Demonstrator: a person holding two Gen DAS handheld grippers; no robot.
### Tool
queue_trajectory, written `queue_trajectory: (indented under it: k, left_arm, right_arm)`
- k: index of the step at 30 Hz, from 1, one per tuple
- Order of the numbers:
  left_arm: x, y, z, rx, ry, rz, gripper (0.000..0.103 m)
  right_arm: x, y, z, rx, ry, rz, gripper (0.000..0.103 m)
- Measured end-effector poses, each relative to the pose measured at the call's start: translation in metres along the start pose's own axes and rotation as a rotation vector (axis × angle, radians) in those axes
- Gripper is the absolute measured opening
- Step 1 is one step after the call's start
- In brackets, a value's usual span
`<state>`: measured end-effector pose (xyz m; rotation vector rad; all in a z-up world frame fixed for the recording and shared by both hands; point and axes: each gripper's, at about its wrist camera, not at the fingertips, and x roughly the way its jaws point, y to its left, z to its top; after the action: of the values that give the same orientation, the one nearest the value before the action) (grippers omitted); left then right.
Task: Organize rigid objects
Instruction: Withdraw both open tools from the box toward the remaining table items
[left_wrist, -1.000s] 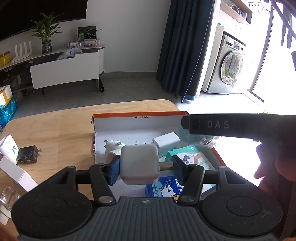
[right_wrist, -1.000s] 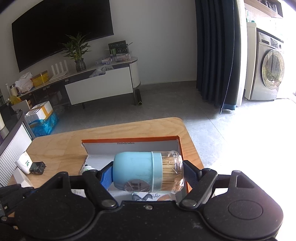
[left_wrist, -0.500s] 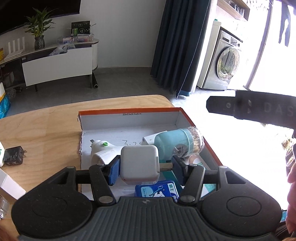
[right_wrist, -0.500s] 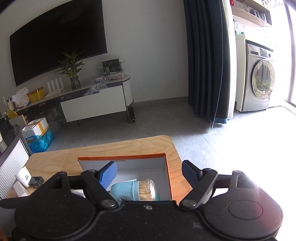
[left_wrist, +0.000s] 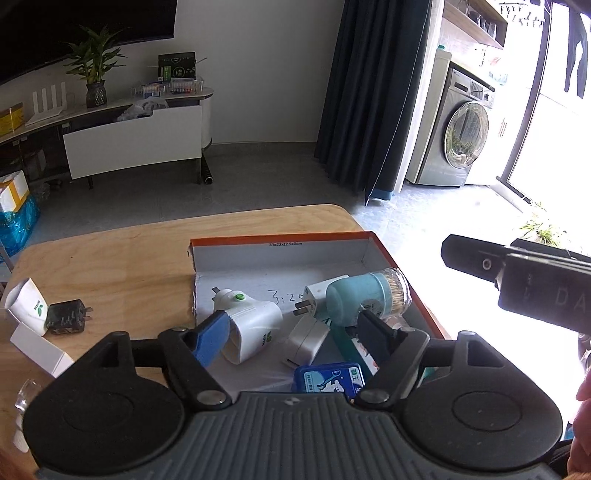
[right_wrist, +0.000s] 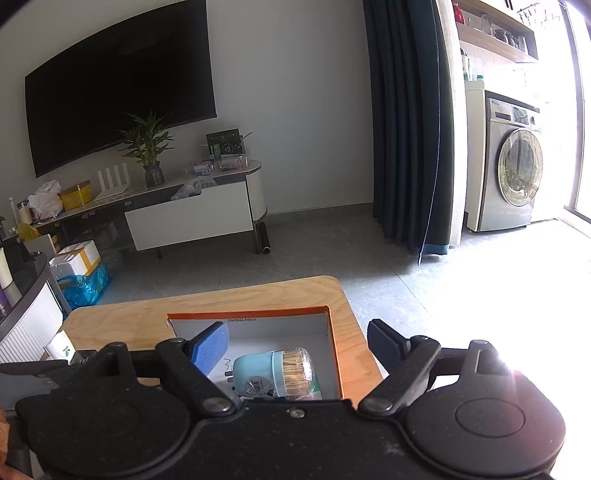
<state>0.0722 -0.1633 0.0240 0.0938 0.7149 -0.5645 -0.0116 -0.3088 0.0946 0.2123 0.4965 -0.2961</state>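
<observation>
Now, step: release just made; the left gripper (left_wrist: 291, 334) has just been opening its jaws, nothing pressed between them.
White square charger (left_wrist: 304, 338): lies tilted inside the orange-rimmed cardboard box (left_wrist: 280, 238), beside the white plug-in device (left_wrist: 251, 328).
Toothpick jar (left_wrist: 367, 299): on its side in the box, teal plastic body, clear end.
Right gripper (right_wrist: 295, 349): jaws spread wide, empty, above the box.
Next move, likely: fetch the black charger (left_wrist: 68, 315) from the wooden surface (left_wrist: 110, 266); small, hard, boxy, so a square pinch on flat faces.
</observation>
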Motion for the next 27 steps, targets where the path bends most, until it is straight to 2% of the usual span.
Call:
queue_trajectory:
  k: [7,27]
  left_arm:
    - [-0.021,0.016,-0.004,-0.023,-0.013,0.063,0.089]
    - [-0.055,0.055,-0.023,-0.097,-0.03,0.154,0.089]
  right_arm:
    - [-0.013,0.009,-0.008,0.007,0.007,0.019,0.099]
    - [-0.027,0.068,-0.023,-0.066,0.043,0.125,0.1]
